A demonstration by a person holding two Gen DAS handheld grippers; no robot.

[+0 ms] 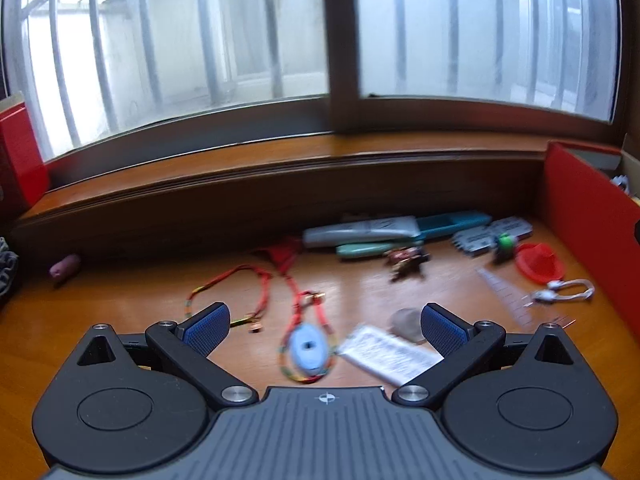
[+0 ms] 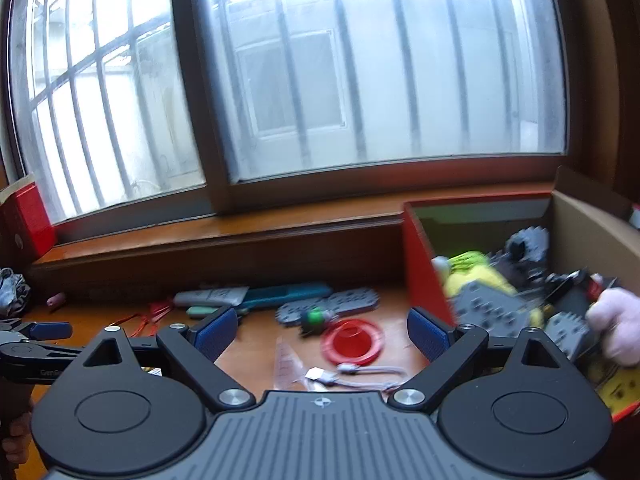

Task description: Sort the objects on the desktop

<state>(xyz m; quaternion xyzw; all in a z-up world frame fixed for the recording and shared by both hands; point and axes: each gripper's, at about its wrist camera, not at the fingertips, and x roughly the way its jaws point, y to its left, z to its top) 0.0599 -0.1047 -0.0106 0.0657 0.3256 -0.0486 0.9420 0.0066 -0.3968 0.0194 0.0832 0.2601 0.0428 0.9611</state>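
Note:
Small objects lie scattered on a wooden desk below a window. My left gripper is open above a light-blue oval tag on a red cord, with a white printed packet by its right finger. My right gripper is open and empty over a red round lid, a clear ruler and a white cable. Grey remotes and teal pens lie near the sill. The left gripper also shows at the left edge of the right wrist view.
A red-sided cardboard box on the right holds a yellow toy, grey parts and a pink item. The same box bounds the desk's right side in the left wrist view. A red box stands at far left. A raised window sill runs along the back.

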